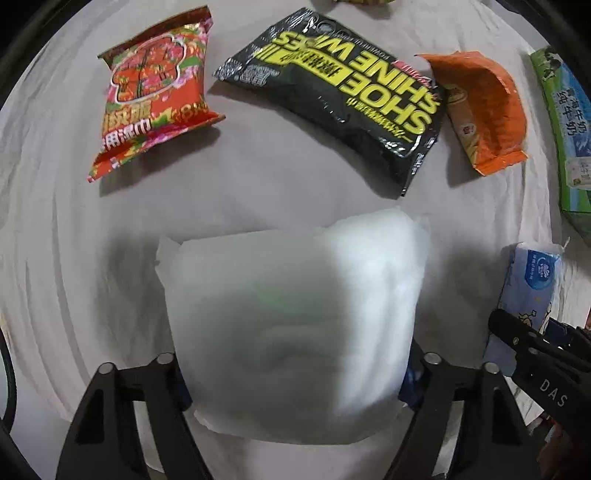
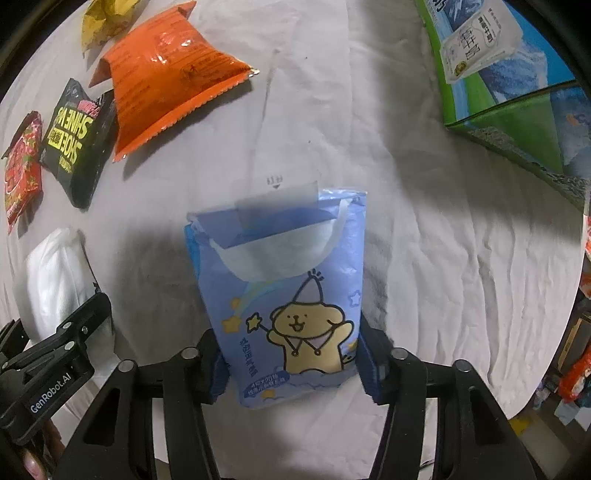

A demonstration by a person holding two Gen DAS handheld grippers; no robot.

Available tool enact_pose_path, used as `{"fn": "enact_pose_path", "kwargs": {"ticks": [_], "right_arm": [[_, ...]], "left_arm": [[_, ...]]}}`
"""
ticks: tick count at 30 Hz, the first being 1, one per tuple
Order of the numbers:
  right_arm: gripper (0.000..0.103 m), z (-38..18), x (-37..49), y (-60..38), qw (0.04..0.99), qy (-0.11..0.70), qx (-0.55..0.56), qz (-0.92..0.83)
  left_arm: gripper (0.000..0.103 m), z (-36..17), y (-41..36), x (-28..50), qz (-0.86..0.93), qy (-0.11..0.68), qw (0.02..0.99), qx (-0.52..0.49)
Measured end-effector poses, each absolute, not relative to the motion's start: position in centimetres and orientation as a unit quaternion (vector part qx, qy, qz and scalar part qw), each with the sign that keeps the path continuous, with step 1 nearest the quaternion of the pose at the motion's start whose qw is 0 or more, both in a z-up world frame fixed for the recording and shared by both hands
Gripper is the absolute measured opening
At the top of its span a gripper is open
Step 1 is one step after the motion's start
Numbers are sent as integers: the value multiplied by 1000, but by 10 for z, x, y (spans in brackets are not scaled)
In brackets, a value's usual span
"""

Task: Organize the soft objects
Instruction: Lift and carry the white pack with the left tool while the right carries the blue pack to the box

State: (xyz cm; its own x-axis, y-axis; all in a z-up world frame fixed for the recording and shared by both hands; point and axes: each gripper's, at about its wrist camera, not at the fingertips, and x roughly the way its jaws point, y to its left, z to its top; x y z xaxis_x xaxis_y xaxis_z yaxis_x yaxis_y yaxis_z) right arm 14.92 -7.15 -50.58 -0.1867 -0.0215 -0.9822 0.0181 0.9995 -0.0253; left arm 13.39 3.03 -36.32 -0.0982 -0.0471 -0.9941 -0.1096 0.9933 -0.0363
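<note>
- Closest to my left wrist camera is a white soft pack [image 1: 295,325], blurred by nearness; my left gripper [image 1: 295,384] has its two black fingers pressed against the pack's sides and holds it.
- Beyond it, on the wrinkled white cloth of the surface [image 1: 258,177], lie three packets in a row: a red floral packet [image 1: 155,96] to the left, a black "SHOE SHINE WIPES" packet [image 1: 332,88] in the middle, and an orange packet [image 1: 484,110] just beside the black one on its right — their edges look to be touching.
- At the far right stands a green and blue milk carton box [image 1: 569,136].
- My right gripper [image 2: 291,365] is clamped on a blue tissue pack [image 2: 284,295] printed with a cartoon bear in a pointed hat; its fingers squeeze the pack's lower sides, and a white tissue shows through the opening near its top.
- From the right wrist view the white soft pack sits off to the left, with my left gripper's arm marked "GenRobot.AI" beside it.
- Further back on that side, a yellow packet [image 2: 103,22] lies just behind the orange one — partly cut off by the frame edge.
</note>
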Motion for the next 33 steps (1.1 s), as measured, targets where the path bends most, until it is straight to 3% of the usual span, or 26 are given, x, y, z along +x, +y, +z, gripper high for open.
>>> {"fn": "enact_pose_path", "kwargs": {"ticks": [5, 10, 18, 27, 33], "right_arm": [[44, -489, 147, -61, 647, 762, -11, -11], [42, -463, 146, -56, 664, 748, -3, 9], [42, -384, 140, -82, 701, 710, 23, 60], [42, -283, 160, -195, 751, 655, 55, 65], [42, -242, 202, -299, 776, 627, 56, 34]], "left_arm": [[69, -328, 4, 108, 20, 727, 685, -45], [69, -296, -16, 97, 11, 705, 708, -37], [69, -193, -74, 75, -28, 654, 755, -43], [69, -79, -158, 114, -110, 601, 791, -40], [69, -72, -213, 186, -176, 594, 784, -40]]}}
